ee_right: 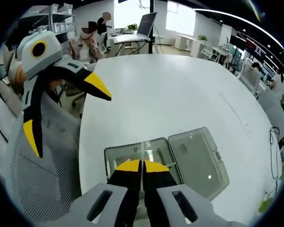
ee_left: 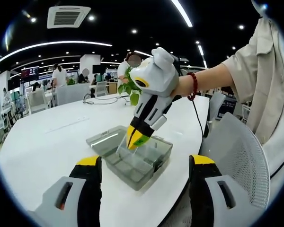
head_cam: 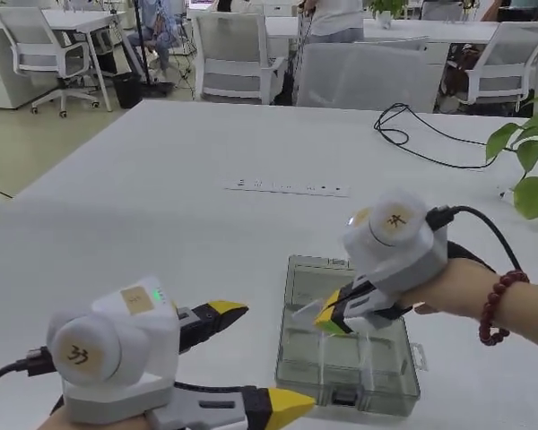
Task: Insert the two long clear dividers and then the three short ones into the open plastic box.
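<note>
Counter: broad white counter [head_cam: 161,206] that carries everything here, with a row of white office chairs [head_cam: 238,54] behind its far edge.
Plant: leafy green plant [head_cam: 529,161] at the counter's right edge.
Box: clear, grey-tinted plastic box [head_cam: 296,358] near the front edge. Its hinged lid is thrown open and lies flat on the far side. The base looks crossed by clear partitions into compartments, but I cannot tell how many pieces stand in it.
Left gripper: white and black left gripper [head_cam: 267,354] with yellow tips, low at the front and just left of the box. Its fingers are spread wide and grip nothing, and they are clear of the box.
Right gripper: matching right gripper [head_cam: 327,322] tipped steeply down over the box base, the hand reaching in from the right. Its fingers are pinched together on a divider.
Cable: black cable [head_cam: 403,134] looped on the far right of the counter.
Power strip: long white power strip [head_cam: 287,187] lying flat mid-counter, well beyond the box.
Divider: thin clear plastic divider [ee_left: 124,147] held by its upper edge, its lower end down inside the base. I cannot tell whether it is a long or a short one.
Bracelet: dark red beaded bracelet [head_cam: 495,309] on the wrist behind the right gripper.
</note>
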